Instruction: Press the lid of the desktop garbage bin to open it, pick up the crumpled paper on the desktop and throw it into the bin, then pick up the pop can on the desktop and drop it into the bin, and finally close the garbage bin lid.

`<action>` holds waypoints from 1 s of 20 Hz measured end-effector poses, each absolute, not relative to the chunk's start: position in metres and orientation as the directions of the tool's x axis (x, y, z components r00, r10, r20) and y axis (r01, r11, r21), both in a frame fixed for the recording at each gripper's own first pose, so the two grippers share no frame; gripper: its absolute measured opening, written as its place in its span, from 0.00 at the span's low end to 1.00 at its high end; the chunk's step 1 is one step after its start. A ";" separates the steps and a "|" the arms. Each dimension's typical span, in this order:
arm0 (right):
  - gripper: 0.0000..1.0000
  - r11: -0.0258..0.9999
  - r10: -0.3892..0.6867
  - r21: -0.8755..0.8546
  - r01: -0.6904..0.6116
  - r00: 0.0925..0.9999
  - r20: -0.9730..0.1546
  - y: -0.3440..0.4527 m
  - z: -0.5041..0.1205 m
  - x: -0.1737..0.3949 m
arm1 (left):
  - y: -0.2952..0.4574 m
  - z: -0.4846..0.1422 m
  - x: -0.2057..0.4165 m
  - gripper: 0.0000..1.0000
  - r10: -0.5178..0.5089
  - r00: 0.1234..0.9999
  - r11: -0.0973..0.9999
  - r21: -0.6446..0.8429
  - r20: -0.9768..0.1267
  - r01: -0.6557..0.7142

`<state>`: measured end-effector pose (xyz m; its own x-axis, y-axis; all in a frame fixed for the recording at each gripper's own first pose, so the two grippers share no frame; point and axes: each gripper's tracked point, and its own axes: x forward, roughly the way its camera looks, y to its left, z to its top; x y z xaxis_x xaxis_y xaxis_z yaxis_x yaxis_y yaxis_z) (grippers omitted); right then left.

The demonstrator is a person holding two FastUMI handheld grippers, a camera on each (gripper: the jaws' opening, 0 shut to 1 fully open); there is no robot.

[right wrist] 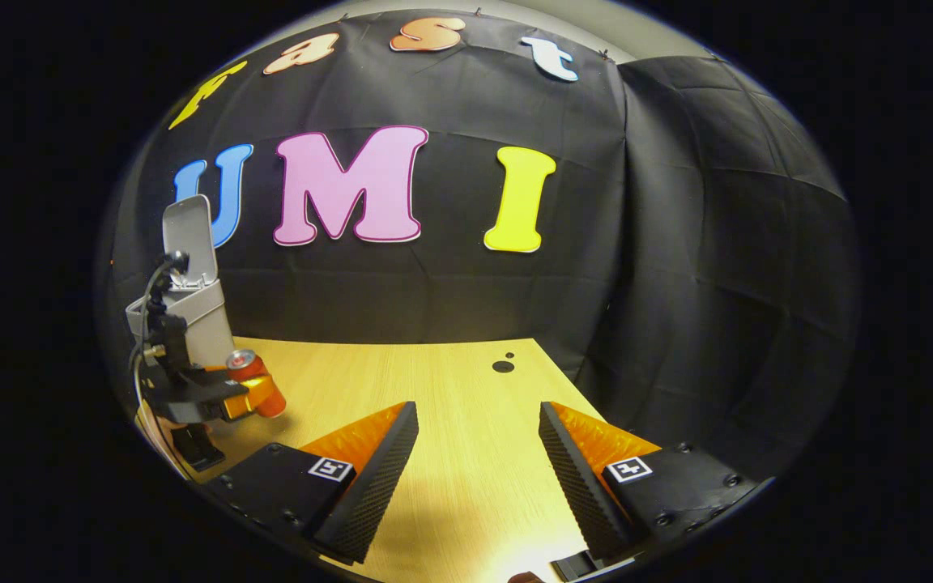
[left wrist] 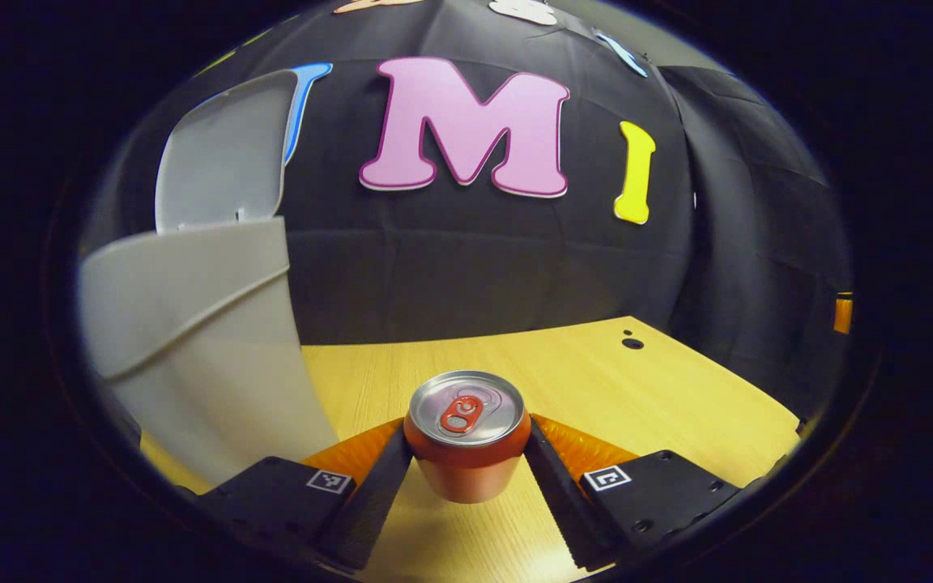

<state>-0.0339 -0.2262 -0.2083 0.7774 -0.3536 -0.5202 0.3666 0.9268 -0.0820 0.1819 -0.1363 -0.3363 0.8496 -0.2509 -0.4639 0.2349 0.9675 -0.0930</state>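
Observation:
A red pop can with a silver top stands upright between both fingers of my left gripper, which is shut on it, lifted a little off the table. The grey garbage bin stands close on the left with its lid raised upright. In the right gripper view the same bin with its open lid is at the far left, and the left gripper holds the can just in front of it. My right gripper stands open over bare table with nothing between its fingers.
The wooden table runs back to the black cloth wall and has a small dark hole near its far edge. A cable hangs from the left gripper beside the bin.

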 end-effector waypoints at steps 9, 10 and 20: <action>0.97 0.941 -0.320 -0.054 0.334 0.829 -0.458 -0.211 -0.162 -0.012 | -0.115 -0.151 0.226 0.88 -0.247 0.930 0.968 -0.107 -0.272 0.226; 0.97 0.943 -0.318 -0.057 0.328 0.836 -0.448 -0.208 -0.156 -0.010 | -0.098 -0.137 0.234 0.88 -0.216 0.943 0.976 -0.089 -0.254 0.200; 0.97 0.955 -0.288 -0.058 0.292 0.861 -0.419 -0.178 -0.139 -0.004 | 0.071 -0.139 0.245 0.88 0.021 0.958 0.999 0.045 -0.285 -0.008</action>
